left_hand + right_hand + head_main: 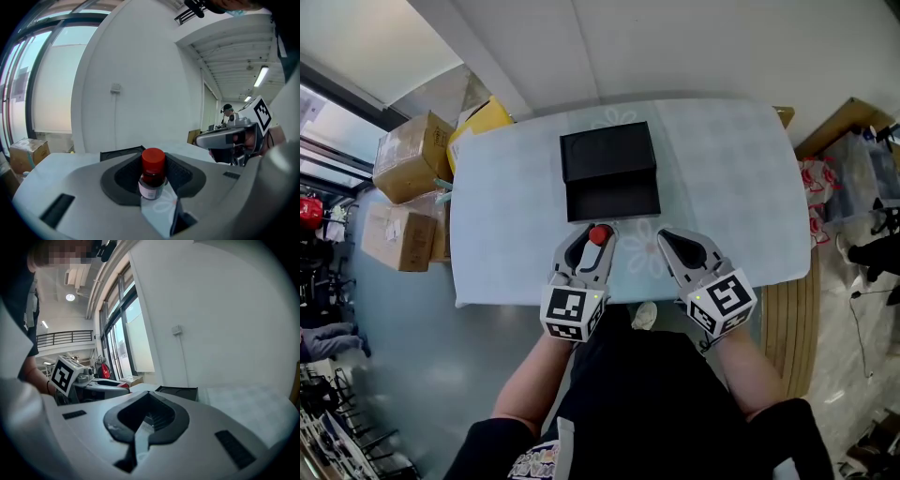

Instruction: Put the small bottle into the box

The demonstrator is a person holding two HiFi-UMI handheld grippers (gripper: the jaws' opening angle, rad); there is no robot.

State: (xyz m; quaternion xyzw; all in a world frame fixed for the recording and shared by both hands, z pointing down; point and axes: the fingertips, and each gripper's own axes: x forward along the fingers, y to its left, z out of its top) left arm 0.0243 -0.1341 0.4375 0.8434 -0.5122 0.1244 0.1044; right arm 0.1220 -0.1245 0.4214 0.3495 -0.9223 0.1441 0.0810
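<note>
No words, numbers or brand names can be read anywhere. The small bottle carries a pale label, its print too small to make out. The marker cubes on the left tongs and right tongs show only black-and-white square patterns.

Red cap, black box, pale patterned table.
The small bottle has a red cap, a dark body and a white label. The box is black, and the table is pale blue-white with faint flower outlines. The left gripper and right gripper are light grey with black-lined jaws and black-and-white square markers. The cardboard cartons are brown.
</note>
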